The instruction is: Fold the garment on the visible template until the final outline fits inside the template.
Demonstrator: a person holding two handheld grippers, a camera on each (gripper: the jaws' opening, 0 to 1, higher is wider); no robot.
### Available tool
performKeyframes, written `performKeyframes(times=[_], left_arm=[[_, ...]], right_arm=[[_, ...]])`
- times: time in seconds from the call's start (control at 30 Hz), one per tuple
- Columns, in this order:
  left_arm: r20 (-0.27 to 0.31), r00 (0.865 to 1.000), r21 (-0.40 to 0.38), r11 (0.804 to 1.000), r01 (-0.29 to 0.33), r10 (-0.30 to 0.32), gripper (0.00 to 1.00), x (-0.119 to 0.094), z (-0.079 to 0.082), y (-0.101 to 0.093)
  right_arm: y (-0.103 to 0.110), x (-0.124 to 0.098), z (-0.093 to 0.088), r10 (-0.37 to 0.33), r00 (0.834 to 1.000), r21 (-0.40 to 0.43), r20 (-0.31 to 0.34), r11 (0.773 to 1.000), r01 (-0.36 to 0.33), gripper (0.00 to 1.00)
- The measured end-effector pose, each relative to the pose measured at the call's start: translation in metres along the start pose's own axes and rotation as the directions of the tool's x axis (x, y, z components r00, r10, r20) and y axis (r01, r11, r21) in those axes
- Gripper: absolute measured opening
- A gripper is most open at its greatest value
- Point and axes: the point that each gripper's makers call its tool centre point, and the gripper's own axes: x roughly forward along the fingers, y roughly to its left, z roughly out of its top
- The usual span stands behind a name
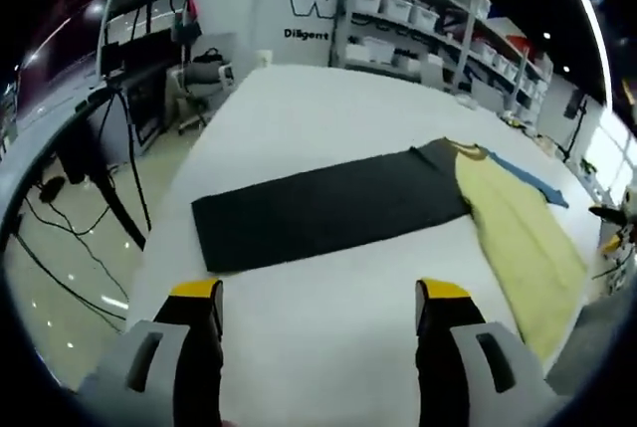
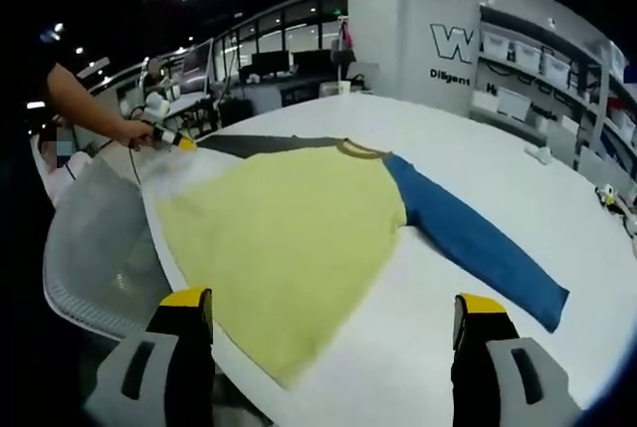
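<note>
Here my left gripper and my right gripper both hang over the white table with jaws spread wide, holding and touching nothing. The yellow shirt with one blue sleeve lies flat ahead of my right jaws, its hem hanging over the near edge; the dark grey template stretches just beyond my left jaws, its far end touching the shirt. Storage bins sit on the shelving behind.
</note>
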Motion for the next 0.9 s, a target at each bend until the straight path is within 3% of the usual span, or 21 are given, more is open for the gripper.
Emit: performKeyframes(times=[0.23,0.53,0.7,0.9], left_arm=[[-0.002,1.0,-0.032,0.999,-0.032,0.031,0.66,0.009,0.008,0.02],[-0.012,0.999,-0.059,0.997,-0.041,0.041,0.55,0.021,0.015,0.031],[-0.049,0.998,-0.091,0.995,-0.052,0.047,0.44,0.028,0.011,0.039],[-0.047,0.995,-0.09,0.992,-0.092,0.088,0.28,0.026,0.013,0.05]], right_arm=[[-0.001,-0.003,0.0,-0.019,1.0,0.005,-0.009,1.0,0.019,0.99],[-0.004,-0.012,-0.006,-0.046,0.999,0.019,-0.029,0.999,0.047,0.99],[-0.004,-0.019,-0.009,-0.063,0.997,0.032,-0.036,0.997,0.064,0.99],[-0.006,-0.027,-0.016,-0.085,0.995,0.046,-0.047,0.995,0.087,0.99]])
